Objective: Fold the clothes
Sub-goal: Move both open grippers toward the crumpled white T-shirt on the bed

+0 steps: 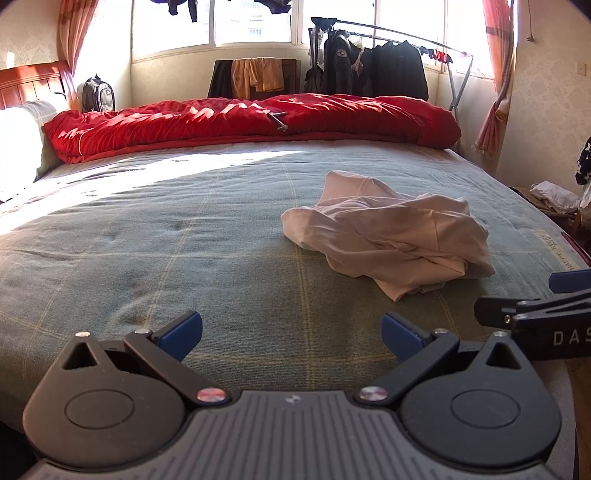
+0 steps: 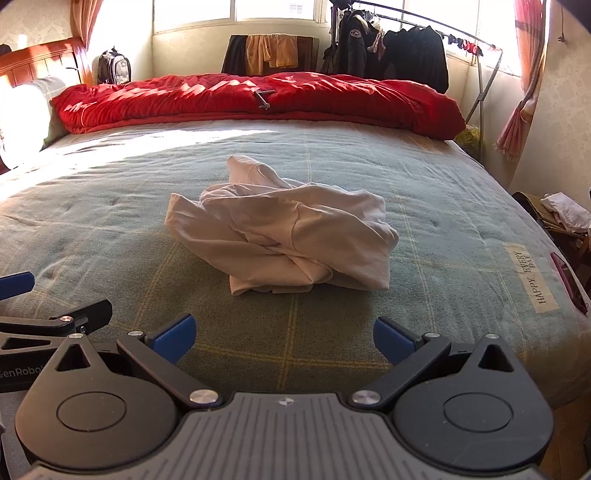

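Just one crumpled white garment [image 2: 284, 232] on bed [image 2: 110, 229], two hand-held grippers, left hand-held gripper [image 1: 291, 334], right hand-held gripper [image 2: 284, 338], both spread, empty

Bright sun comes in through the windows [image 1: 251, 22] at the back of the room. It makes a very white patch on the far left of the bed [image 1: 147, 229], too bright to see well. The near part of the bed is in soft shade. Both pictures are sharp. They bend at the edges and have dark, round corners.
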Tool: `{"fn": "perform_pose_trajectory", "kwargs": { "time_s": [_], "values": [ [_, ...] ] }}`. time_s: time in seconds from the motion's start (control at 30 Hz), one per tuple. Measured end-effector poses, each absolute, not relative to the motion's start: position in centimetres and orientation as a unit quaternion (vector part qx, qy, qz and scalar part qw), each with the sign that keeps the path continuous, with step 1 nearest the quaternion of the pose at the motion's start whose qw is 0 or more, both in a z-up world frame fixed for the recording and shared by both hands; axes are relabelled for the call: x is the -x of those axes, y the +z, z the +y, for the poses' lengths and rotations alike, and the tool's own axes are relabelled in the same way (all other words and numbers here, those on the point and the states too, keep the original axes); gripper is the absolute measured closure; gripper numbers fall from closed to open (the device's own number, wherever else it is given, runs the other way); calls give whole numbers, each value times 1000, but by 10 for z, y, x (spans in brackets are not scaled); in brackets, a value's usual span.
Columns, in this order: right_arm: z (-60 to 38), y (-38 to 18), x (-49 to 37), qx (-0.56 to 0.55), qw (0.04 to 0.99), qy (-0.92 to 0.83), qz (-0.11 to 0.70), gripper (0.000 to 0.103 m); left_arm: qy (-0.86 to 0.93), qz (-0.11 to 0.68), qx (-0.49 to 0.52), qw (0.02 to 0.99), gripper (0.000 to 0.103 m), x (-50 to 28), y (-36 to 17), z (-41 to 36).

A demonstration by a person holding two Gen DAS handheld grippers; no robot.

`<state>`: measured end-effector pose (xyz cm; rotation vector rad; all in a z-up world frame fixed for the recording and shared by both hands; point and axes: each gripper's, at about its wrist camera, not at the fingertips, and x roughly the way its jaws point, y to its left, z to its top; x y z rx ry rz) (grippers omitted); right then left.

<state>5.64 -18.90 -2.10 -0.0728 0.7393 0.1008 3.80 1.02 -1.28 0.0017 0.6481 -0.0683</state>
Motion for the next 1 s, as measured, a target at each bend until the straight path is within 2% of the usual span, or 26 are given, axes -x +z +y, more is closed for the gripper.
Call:
{"fn": "perform_pose_trajectory", "kwargs": {
  "time_s": [0.63,1.0],
  "values": [
    [-176,-43,-92,35,921,86,377,0,-48,358,37,932,0,-65,-53,20],
    [-192,-54,-120,-36,917,115,380,0,-50,361,31,931,0,-79,-56,23]
  ]
}}
